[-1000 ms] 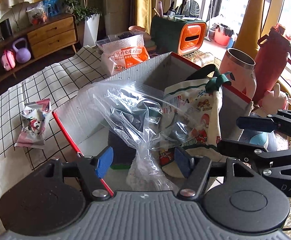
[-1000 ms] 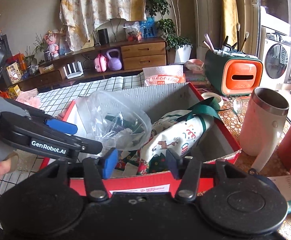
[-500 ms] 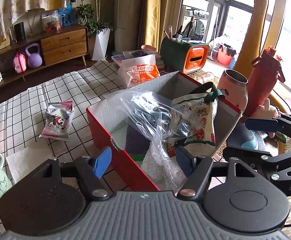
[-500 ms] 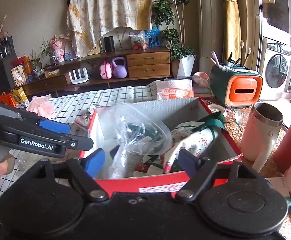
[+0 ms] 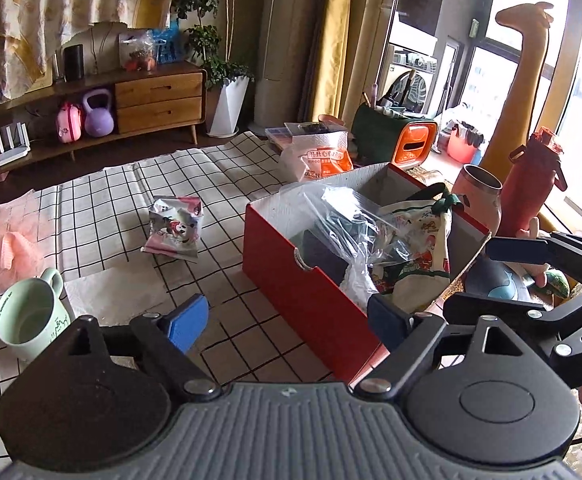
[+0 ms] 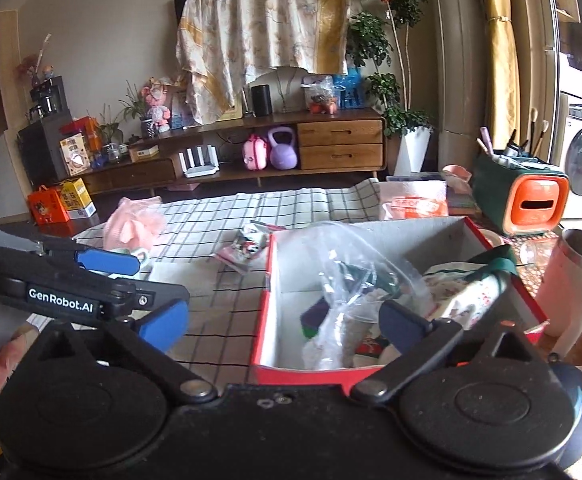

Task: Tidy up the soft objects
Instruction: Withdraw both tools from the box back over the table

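The red box (image 5: 311,276) stands toward the right edge of the worktop (image 5: 131,188), which is covered by a grid-pattern cloth, and it already holds a clear plastic bag (image 5: 343,216) with dark contents and a printed cloth tote bag (image 5: 419,240) with a green handle, both leaning against each other inside. Out on the cloth, well apart from the box toward the left, lie the soft things not yet stowed: a crinkled cartoon snack packet (image 5: 173,230) near the middle, a pink mesh bath puff (image 5: 3,240) at the left edge, and an orange-and-white tissue pack (image 5: 319,158) just behind the box's far corner. A pale green mug (image 5: 31,318) and a white paper napkin (image 5: 111,292) sit at the near left. The left tongs (image 5: 287,320) are wide and empty, hovering above the near wall of the box; the right tongs (image 6: 283,320) are likewise wide and empty, over the box's near side. The step in hand seems to be the pause between deposits. The next move likely calls for swinging the left tongs to the snack packet, pinching a crimped edge, and lifting it over the box wall without snagging the plastic bag.
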The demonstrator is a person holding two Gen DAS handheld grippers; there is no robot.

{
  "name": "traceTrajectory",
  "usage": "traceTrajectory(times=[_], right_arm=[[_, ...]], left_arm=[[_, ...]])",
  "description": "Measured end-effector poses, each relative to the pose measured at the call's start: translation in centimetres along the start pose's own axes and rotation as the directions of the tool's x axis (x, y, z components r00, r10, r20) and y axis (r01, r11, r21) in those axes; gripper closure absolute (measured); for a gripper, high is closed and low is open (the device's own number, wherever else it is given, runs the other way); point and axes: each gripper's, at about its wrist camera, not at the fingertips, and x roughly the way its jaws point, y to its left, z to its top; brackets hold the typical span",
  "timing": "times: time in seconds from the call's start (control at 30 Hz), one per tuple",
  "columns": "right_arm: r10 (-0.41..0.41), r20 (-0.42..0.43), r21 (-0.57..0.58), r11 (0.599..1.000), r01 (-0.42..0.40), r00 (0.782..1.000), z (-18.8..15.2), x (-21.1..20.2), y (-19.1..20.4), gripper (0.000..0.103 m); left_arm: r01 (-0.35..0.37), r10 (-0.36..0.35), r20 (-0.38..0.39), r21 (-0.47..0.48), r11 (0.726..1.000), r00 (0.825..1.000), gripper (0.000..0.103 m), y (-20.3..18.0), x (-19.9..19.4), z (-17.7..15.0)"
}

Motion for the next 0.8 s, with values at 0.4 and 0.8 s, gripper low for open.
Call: traceTrajectory(times=[0.4, 0.8], right_arm=[[0.059, -0.032, 0.002, 0.998, -0.059, 0.998, 0.2, 2.9, 3.8, 0.001], [0.086, -0.096, -0.031, 0.996, -0.089, 0.992, 0.4, 6.9, 7.2, 0.001]], left_arm=[[-0.009, 0.012, 0.023, -0.105, 0.994, 1.000, 0.001, 6.1, -1.7, -4.1], [-0.134, 0.145, 0.063, -0.159, 0.978, 0.987, 0.000, 10.1, -0.8, -8.2]])
